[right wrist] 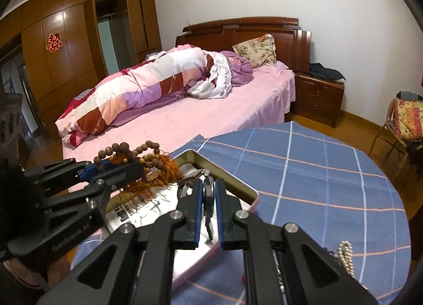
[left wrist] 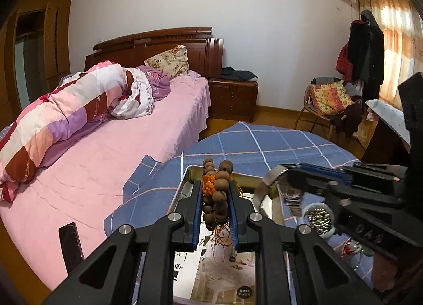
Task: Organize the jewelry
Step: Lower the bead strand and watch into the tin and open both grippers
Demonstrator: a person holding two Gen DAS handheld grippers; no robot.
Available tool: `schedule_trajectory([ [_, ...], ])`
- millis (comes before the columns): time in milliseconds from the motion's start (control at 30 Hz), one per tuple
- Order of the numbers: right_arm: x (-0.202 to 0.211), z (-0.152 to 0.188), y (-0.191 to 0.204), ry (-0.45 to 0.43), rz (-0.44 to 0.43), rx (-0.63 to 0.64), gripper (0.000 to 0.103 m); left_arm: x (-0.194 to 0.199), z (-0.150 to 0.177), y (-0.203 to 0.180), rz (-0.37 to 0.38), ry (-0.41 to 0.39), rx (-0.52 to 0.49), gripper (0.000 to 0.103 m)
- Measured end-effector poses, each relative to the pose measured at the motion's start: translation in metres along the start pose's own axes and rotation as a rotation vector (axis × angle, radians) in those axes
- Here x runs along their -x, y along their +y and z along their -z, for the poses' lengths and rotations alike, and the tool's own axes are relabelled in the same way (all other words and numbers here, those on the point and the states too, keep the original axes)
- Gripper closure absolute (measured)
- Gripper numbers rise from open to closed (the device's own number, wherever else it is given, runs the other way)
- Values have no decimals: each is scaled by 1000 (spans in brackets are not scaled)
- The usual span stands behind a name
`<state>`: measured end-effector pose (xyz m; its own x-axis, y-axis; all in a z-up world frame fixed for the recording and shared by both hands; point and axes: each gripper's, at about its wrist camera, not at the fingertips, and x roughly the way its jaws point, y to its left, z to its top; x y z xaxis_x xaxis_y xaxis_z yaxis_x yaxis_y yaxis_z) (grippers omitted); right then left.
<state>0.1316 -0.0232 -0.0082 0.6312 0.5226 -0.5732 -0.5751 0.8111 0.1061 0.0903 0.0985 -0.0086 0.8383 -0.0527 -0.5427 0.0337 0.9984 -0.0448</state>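
Much of your tin tray (left wrist: 185,181) is hidden behind both grippers, and the printed sheet lying in it shows only broken characters you cannot read whole; the white lettering on the left gripper's body in the right wrist view is too blurred to make out. Your left gripper (left wrist: 214,186) is clamped on a string of brown wooden beads (left wrist: 220,188) with an orange tassel, held above the tray; your right gripper (right wrist: 208,194) is closed on a metal wristwatch (right wrist: 208,191), seen edge-on, also over the tray. Both point downward toward the blue checked tablecloth (right wrist: 317,173); a small white cup of silver beads (left wrist: 318,217) sits just beside the tray.
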Motion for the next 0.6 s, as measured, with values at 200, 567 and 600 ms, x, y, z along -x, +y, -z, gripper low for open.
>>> schedule_trajectory([
  [200, -27, 5, -3, 35, -12, -37, 91, -20, 4, 0, -16, 38, -9, 86],
  [567, -50, 24, -15, 132, 22, -72, 91, -47, 18, -3, -7, 136, -16, 86],
  [600, -50, 25, -15, 132, 27, -75, 91, -48, 20, -4, -7, 144, -20, 86],
])
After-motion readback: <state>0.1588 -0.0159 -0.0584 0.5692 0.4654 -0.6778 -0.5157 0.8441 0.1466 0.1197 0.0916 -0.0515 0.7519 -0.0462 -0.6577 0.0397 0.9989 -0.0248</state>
